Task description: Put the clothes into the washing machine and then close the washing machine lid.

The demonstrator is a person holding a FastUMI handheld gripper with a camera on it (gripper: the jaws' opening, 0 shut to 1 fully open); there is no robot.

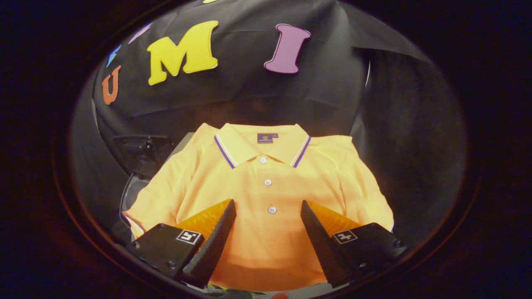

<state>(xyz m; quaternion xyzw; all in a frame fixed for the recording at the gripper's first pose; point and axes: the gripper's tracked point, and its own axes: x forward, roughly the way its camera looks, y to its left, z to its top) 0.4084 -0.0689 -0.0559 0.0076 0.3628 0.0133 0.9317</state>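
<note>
Here the gripper (268, 216) is hovering with its fingers spread wide and holding nothing, straddling the button placket of the folded yellow polo shirt (266, 187) lying flat just ahead, probably lining up to pinch its middle.

— What's under the gripper (268, 207) right now?

— A yellow polo shirt (266, 245), folded flat, collar (262, 145) at twelve o'clock from the fingers, striped along its edge. Three white buttons (267, 182) run straight down the gap.

— And the fingers?

— Spread wide, nothing pinched, one either side of the lowest button.

— Anything else?

— A dark object (143, 151) at ten o'clock, beside the shirt's sleeve; can't tell what it is.
</note>
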